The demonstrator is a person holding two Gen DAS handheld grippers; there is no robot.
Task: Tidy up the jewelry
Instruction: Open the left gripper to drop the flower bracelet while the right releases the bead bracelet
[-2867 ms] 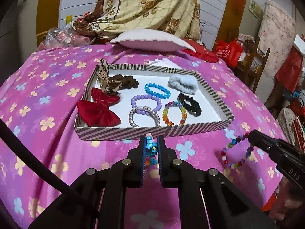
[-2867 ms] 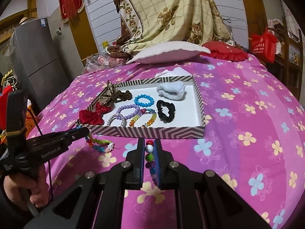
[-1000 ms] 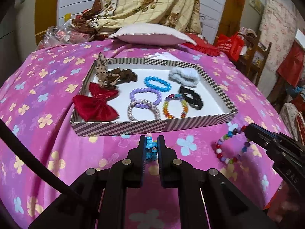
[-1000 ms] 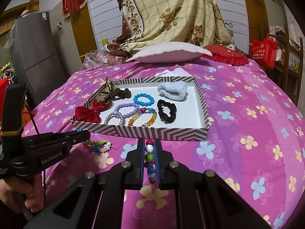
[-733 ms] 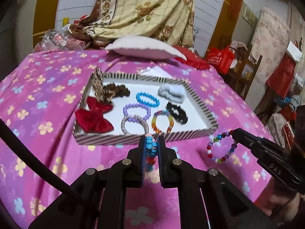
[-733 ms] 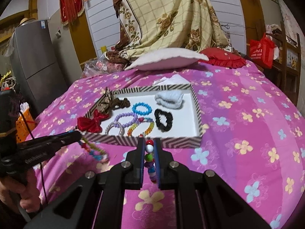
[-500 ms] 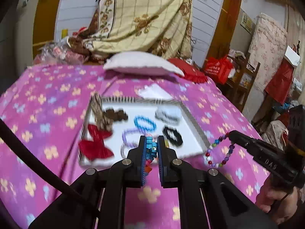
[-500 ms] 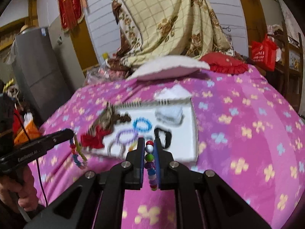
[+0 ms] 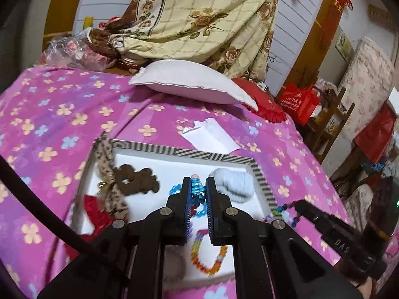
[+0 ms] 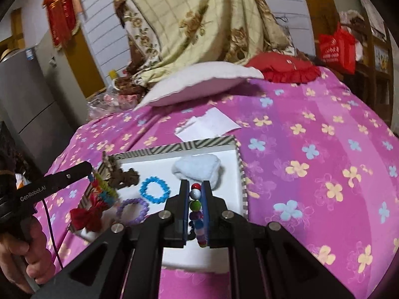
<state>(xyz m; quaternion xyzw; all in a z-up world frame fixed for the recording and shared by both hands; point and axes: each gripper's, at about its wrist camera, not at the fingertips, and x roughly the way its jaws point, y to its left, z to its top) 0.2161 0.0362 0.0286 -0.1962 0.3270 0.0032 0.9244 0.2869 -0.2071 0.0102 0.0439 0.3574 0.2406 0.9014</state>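
Observation:
A striped-rim tray [image 9: 174,150] with a white floor lies on the pink flowered bedspread. My left gripper [image 9: 199,191] hangs over its middle, shut on a blue and multicolour bracelet [image 9: 197,195]. My right gripper [image 10: 195,186] hovers over the tray's right half, shut on a string of coloured beads [image 10: 195,206]. In the tray lie a fluffy white scrunchie [image 10: 197,168], a blue bracelet [image 10: 154,189], a purple bracelet [image 10: 132,210], a brown scrunchie [image 9: 137,179], a red bow [image 10: 84,215] and a rainbow bracelet [image 9: 207,259]. Each gripper shows in the other's view, beside the tray.
Behind the tray lie a sheet of white paper [image 9: 209,134], a white pillow [image 9: 189,82] and a red cushion [image 10: 284,71]. A floral blanket hangs at the back. A grey fridge [image 10: 22,94] stands left, a red bag [image 9: 298,102] and shelves right.
Both grippers have moved forward from the bedspread in front of the tray to over the tray, carrying their bracelets a little higher. The jaws have stayed shut.

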